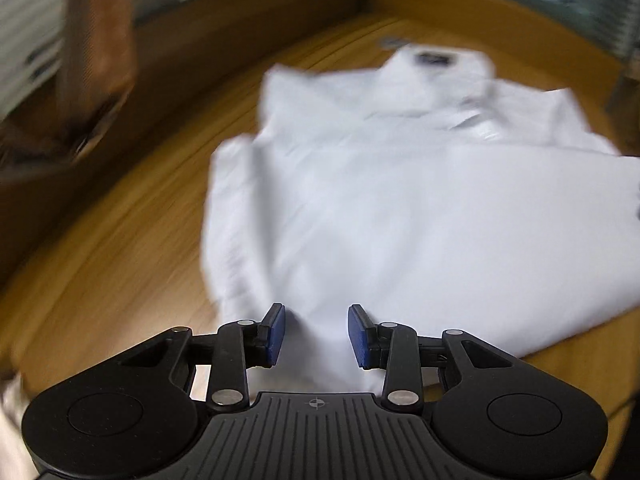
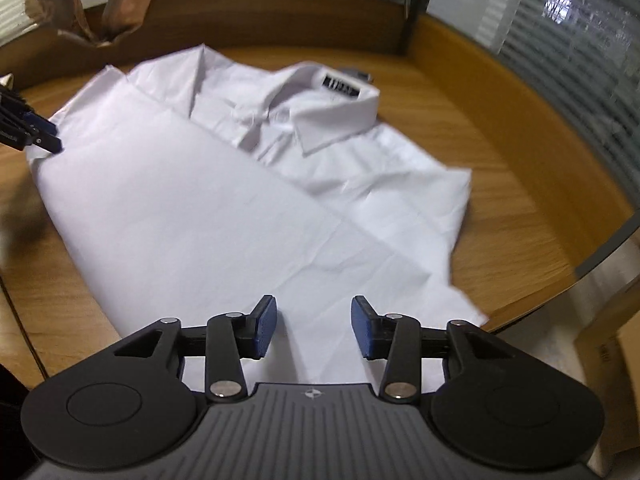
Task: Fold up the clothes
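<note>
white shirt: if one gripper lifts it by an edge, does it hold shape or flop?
Likely flops: the white shirt lies flat, thin and creased. Probably light. The collar stands up, so seems stiffer. May slide on the smooth wooden table.

My white collared shirt (image 2: pixel 224 216) is lying partly folded, collar pointing toward one o'clock, its lower half doubled up over the chest.

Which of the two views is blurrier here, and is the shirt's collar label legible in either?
Left wrist view: heavy motion smear over the shirt and table, while the left gripper stays sharp; the label is a dark blot. Right wrist view: far crisper, mild softness, fisheye bending of the table rim; the label shows pale marks but is not readable.
</note>
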{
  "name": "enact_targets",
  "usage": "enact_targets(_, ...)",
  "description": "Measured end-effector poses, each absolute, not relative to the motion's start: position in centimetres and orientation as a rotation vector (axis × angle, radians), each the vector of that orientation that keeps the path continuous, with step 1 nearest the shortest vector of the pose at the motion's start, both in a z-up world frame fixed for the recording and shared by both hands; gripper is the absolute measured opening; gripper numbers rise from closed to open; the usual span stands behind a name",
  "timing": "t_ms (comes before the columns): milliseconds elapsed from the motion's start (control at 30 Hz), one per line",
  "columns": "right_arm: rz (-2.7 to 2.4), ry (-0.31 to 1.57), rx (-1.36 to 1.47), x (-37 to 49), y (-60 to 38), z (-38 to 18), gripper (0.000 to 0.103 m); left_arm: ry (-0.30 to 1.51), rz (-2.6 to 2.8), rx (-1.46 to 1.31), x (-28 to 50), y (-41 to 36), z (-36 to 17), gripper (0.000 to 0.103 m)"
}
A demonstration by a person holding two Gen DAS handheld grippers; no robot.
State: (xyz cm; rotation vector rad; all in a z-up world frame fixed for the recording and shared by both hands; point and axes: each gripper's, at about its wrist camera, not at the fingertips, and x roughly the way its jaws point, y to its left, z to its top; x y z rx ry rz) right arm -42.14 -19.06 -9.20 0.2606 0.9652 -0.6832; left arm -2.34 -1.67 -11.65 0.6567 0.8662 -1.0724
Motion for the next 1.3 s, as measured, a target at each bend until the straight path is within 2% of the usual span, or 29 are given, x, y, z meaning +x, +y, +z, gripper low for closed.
enact_targets(133, -0.688, 0.984, 0.334, -42.7, -20.3, -10.9, 0.057, 0.949, -0.993, 0.524, -0.3, -0.3, -11.9, 0.038)
enact_targets(200, -0.718, 0.955, 0.336, -43.4, -20.4, -9.8, 0.057, 0.961, -0.974, 0.507, -0.1, 0.0, -11.9, 0.035)
enact_targets(367, -0.745, 0.915, 0.35, -45.9, -20.8, -7.7, 0.057, 0.967, -0.94, 0.479, 0.0, 0.2, -11.6, 0.034)
enact_targets(567, -0.728, 0.97, 0.426, -48.8, -22.9, -8.3, 0.058, 0.899, -0.942, 0.443, -2.0, 0.0, -9.8, 0.043)
enact_targets(667, -0.709, 0.972, 0.536, -50.2, -24.4, -9.4, 0.067, 0.832, -0.979, 0.443, -4.2, 0.1, -8.4, 0.052)
enact_targets(800, -0.658, 0.964, 0.651, -51.3, -26.1, -11.2, 0.074, 0.738, -1.078, 0.501, -7.8, -0.6, -7.1, 0.059)
enact_targets(900, -0.627, 0.97, 0.686, -51.5, -26.7, -12.3, 0.078, 0.69, -1.149, 0.555, -10.8, -1.5, -6.6, 0.06)
enact_targets(1033, -0.564, 0.958, 0.764, -51.6, -27.2, -13.4, 0.078, 0.671, -1.236, 0.56, -14.7, -2.4, -6.3, 0.062)
enact_targets(1167, -0.5, 0.945, 0.84, -51.8, -27.7, -14.4, 0.077, 0.649, -1.321, 0.581, -18.7, -3.5, -6.7, 0.066)
enact_targets(1267, -0.451, 0.934, 0.897, -51.9, -28.1, -15.2, 0.064, 0.641, -1.347, 0.601, -21.1, -4.4, -6.9, 0.067)
enact_targets(1300, -0.436, 0.931, 0.915, -51.9, -28.3, -15.4, 0.053, 0.646, -1.349, 0.601, -21.8, -4.7, -7.0, 0.068)
